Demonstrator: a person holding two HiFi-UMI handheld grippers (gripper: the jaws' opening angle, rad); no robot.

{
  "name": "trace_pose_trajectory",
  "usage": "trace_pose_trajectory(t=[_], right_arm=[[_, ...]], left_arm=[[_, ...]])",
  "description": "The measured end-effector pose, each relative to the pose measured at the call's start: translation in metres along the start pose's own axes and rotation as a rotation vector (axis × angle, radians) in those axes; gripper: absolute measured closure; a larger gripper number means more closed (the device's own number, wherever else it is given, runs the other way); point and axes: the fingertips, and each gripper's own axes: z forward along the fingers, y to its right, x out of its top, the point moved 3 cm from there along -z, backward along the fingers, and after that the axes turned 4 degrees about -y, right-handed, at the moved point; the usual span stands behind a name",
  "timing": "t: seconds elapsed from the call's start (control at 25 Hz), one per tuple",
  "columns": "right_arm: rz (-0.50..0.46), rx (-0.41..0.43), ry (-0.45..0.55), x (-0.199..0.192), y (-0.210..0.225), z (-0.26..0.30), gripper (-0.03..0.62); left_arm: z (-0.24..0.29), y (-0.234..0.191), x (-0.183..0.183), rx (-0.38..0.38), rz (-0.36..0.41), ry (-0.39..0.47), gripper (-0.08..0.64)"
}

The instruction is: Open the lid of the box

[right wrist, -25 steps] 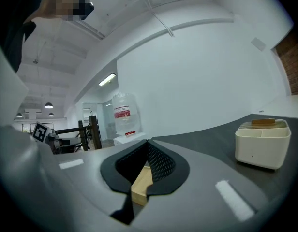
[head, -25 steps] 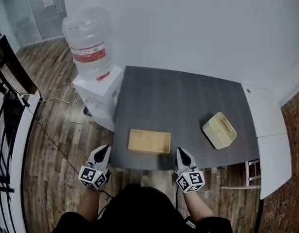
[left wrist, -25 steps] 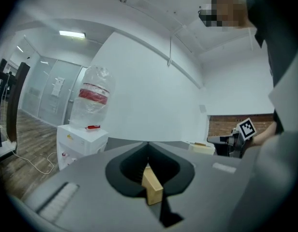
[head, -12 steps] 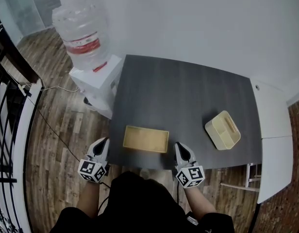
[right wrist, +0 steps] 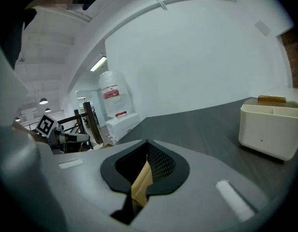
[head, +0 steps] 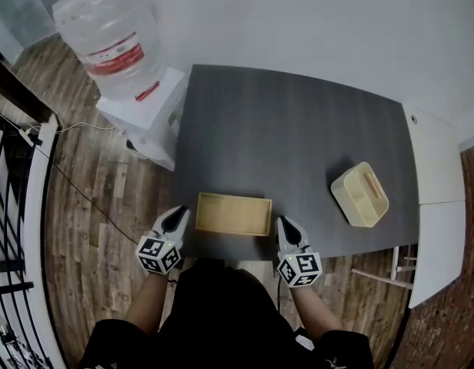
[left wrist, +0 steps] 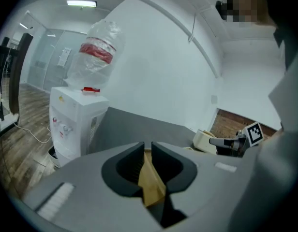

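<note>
Dark table (head: 298, 129) spans mid-frame. Lower left, your left gripper (head: 178, 215) has just been opening, jaws narrow, nothing between them. Box (head: 221, 217) lies lower centre, seemingly closed. Right gripper (head: 286, 224) just beside it: pinched together, empty. You're approaching; next, catch the edge of the lid (head: 246, 211).

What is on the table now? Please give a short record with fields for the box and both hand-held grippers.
box: box, wooden, flat, at table front edge; lid looks closed
left hand-held gripper: by box's left end; jaws have just been opening, nothing between them
right hand-held gripper: by box's right end; jaws shut, empty
other: cream bin at right
</note>
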Motion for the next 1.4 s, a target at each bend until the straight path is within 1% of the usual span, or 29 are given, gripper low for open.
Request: trace_pose_trajectory(t=[0.12,0.2,0.36,0.52,0.64,0.84,1.04,1.16,1.28,1.4], right_arm=[[0.02,-0.04,-0.035,-0.009,0.004,0.005,0.588],[0.04,-0.056,-0.057,-0.014,0.005,0.008,0.562],[0.07,-0.055,-0.109,-0.025,0.002,0.012,0.538],[0.097,-0.055,-0.161,-0.035,0.002,0.018,0.495],[0.106,-0.061,-0.183,-0.04,0.002,0.023,0.486],[0.116,-0.055,-0.191,-0.041,-0.001,0.029,0.487],[0.119,-0.062,-0.204,-0.044,-0.001,0.035,0.492],[0.128,-0.072,-0.215,-0.046,0.002,0.036,0.508],[0.118,-0.069,-0.219,-0.047,0.003,0.035,0.503],[0.142,-0.072,-0.227,-0.048,0.006,0.034,0.492]], left_arm=[[0.014,-0.004,-0.008,-0.031,-0.046,-0.059,0.478],[0.02,-0.006,-0.014,-0.046,-0.062,-0.093,0.463],[0.027,-0.004,-0.024,-0.076,-0.071,-0.146,0.448],[0.037,-0.004,-0.027,-0.093,-0.064,-0.171,0.446],[0.041,-0.002,-0.028,-0.111,-0.069,-0.179,0.446],[0.042,-0.002,-0.029,-0.128,-0.091,-0.185,0.446],[0.042,0.001,-0.029,-0.138,-0.091,-0.187,0.451],[0.042,0.0,-0.029,-0.143,-0.121,-0.18,0.451],[0.041,-0.002,-0.03,-0.135,-0.15,-0.171,0.451],[0.04,-0.001,-0.03,-0.108,-0.135,-0.167,0.453]])
